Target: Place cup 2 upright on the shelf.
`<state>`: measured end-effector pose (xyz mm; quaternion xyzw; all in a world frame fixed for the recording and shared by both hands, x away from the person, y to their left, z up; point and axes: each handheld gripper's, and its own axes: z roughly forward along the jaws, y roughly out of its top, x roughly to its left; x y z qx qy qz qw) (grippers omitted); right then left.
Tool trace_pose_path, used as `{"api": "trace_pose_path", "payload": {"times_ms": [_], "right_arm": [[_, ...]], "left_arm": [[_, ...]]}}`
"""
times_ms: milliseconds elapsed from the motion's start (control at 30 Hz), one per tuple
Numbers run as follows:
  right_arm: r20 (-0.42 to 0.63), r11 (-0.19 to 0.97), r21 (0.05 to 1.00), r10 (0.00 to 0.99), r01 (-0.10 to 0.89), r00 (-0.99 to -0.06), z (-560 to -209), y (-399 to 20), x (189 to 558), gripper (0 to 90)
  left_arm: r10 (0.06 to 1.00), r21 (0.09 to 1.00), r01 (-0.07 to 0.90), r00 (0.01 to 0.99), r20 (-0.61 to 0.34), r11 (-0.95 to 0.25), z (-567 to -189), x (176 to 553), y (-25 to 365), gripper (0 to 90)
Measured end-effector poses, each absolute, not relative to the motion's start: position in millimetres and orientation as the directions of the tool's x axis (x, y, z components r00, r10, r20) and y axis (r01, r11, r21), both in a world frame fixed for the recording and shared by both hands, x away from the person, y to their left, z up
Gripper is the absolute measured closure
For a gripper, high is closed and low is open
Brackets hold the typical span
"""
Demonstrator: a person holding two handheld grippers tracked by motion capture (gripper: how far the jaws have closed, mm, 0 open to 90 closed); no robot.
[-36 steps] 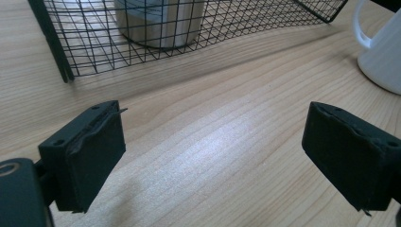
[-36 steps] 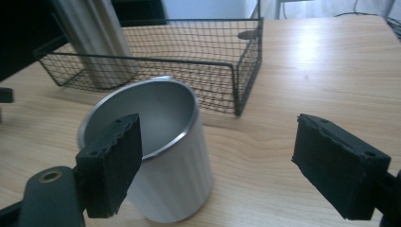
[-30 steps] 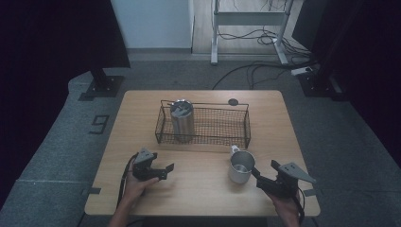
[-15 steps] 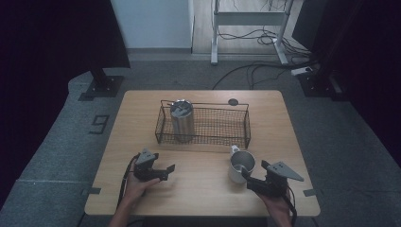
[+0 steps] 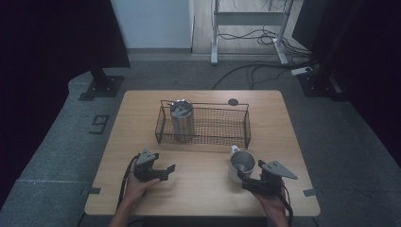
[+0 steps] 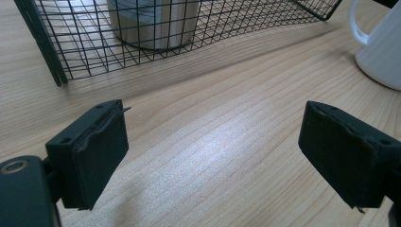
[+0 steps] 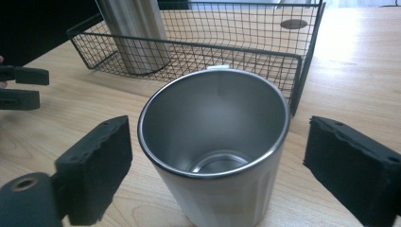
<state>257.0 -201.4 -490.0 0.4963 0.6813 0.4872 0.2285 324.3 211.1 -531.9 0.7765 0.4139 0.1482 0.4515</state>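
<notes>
Your right gripper (image 5: 247,182) sits at the near right of the table (image 5: 203,198), jaws spread wide on either side of the upright steel mug (image 7: 215,151), not touching it. Your left gripper (image 5: 163,170) rests at the near left, jaws apart and empty. Beyond both, the wire basket (image 5: 239,124) holds a steel tumbler (image 5: 182,119) at its left end.

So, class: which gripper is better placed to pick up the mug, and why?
Right. The right gripper is open with the mug between its fingers; the left gripper is open over bare table, off to the side.
</notes>
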Motion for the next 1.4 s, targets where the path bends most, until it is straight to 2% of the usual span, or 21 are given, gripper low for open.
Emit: {"api": "trace_pose_path", "payload": {"times_ms": [100, 433, 1133, 1400], "right_arm": [[0.168, 0.041, 0.888, 0.898, 0.459, -0.406, -492.3, -199.1, 259.6, 2.3], [0.141, 0.071, 0.885, 0.901, 0.461, -0.409, -498.2, -188.4, 267.1, 0.0], [0.084, 0.128, 0.866, 0.916, 0.484, -0.392, -514.5, -175.6, 288.7, 0.0], [0.079, 0.131, 0.868, 0.916, 0.480, -0.393, -518.6, -175.4, 289.8, 4.7]], "left_arm": [[0.777, 0.817, 0.518, 0.612, -0.145, -0.255, -533.1, 324.5, 209.2, 9.2], [0.771, 0.810, 0.522, 0.620, -0.144, -0.269, -534.9, 324.6, 206.5, 9.3], [0.757, 0.801, 0.531, 0.634, -0.161, -0.274, -536.4, 324.5, 203.4, 9.3], [0.758, 0.799, 0.535, 0.632, -0.164, -0.273, -536.8, 325.1, 204.0, 9.3]]}}
